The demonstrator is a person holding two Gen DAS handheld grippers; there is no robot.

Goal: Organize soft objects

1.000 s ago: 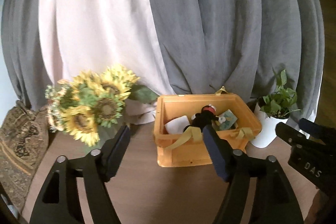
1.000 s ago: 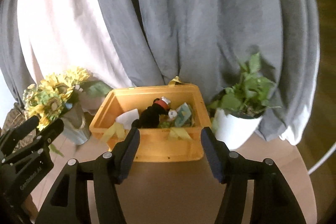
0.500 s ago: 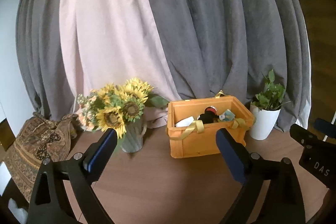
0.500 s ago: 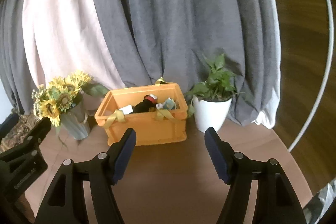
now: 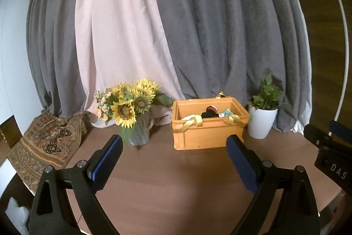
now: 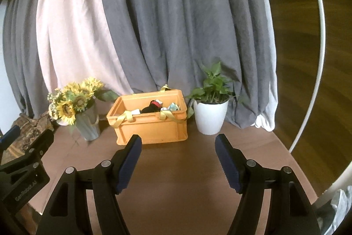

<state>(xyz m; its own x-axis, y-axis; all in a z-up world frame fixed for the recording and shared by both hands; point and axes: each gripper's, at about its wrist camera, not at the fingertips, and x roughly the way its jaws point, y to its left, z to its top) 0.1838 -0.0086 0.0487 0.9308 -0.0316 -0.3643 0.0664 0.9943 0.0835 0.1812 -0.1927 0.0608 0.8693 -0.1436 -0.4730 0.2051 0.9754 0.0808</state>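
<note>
Left gripper [image 5: 173, 151] wide, empty; right gripper [image 6: 178, 147] parted, empty; both short of orange crate [image 5: 206, 136] on table [image 5: 176, 180]. Soft toys [image 5: 209, 112] inside crate, yellow straps [image 5: 193, 122] over front rim. Sunflower vase [image 5: 139, 131] left of crate, potted plant [image 5: 261, 122] right. Likely finishing: keep both grippers low, clear of straps

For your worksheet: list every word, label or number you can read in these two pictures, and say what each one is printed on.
"DAS": on the black body of the right tongs, cut off by the frame edge.
"GenRobot.AI", small and partly blurred: on the black body of the left tongs.
Orange crate contents: no readable print.
</note>
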